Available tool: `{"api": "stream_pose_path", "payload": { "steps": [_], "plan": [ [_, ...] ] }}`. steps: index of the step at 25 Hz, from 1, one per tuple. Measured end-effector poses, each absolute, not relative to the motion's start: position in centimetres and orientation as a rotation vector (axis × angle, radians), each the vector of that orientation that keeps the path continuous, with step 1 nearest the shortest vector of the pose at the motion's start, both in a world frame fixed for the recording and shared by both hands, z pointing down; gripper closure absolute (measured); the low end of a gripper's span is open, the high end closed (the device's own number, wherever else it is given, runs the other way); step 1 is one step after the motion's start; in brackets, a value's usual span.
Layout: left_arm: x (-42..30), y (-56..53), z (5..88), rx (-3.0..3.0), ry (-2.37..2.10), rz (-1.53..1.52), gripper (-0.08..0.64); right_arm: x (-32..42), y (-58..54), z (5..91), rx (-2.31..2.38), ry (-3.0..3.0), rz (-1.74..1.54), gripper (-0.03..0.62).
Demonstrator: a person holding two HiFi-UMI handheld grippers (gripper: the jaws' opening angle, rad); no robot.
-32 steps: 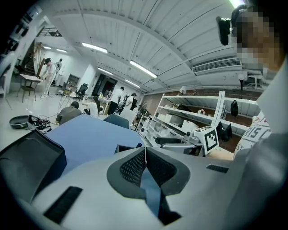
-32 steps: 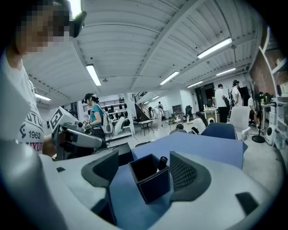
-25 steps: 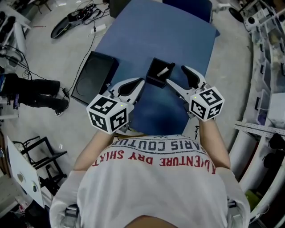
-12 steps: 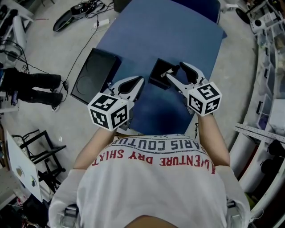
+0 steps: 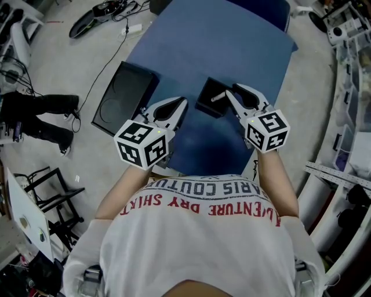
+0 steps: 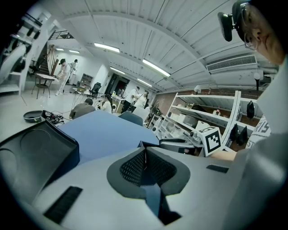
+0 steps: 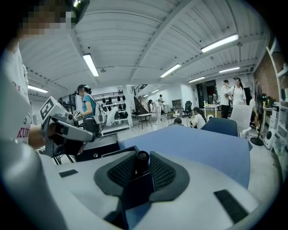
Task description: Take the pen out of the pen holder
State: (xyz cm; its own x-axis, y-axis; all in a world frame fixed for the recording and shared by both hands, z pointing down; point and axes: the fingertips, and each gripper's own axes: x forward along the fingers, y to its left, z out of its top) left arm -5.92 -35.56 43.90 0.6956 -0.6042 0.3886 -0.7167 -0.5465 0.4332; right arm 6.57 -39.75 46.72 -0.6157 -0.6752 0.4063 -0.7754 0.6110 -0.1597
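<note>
A black square pen holder (image 5: 206,102) stands on the blue table (image 5: 232,46). A pen (image 5: 218,96) leans out of the holder toward the right. My right gripper (image 5: 228,94) is at the holder's right side. Its jaws have just been closing, and they now grip the pen's upper end. In the right gripper view the pen's dark round end (image 7: 142,157) sits pinched between the ribbed pads of my right gripper (image 7: 142,165). My left gripper (image 5: 180,105) hovers just left of the holder. Its jaws are shut and empty, and in the left gripper view the pads of my left gripper (image 6: 145,158) meet.
A flat black case (image 5: 119,98) lies on the floor along the table's left edge. Cables (image 5: 101,14) trail on the floor beyond it. A person's dark legs (image 5: 35,113) are at the far left. Shelving and gear (image 5: 348,35) line the right side.
My right gripper moved left to the pen holder and its jaws closed from wide open onto the pen. My left gripper stayed almost where it was.
</note>
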Motion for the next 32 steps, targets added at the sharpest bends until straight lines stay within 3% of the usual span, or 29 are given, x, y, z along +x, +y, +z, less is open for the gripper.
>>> {"api": "stream_pose_path", "payload": {
  "steps": [32],
  "plan": [
    [-7.7,-30.8,40.7,2.391,-1.0,0.219,0.531,5.6,-37.3,39.6,1.263,-2.587,0.263,0.502]
  ]
}}
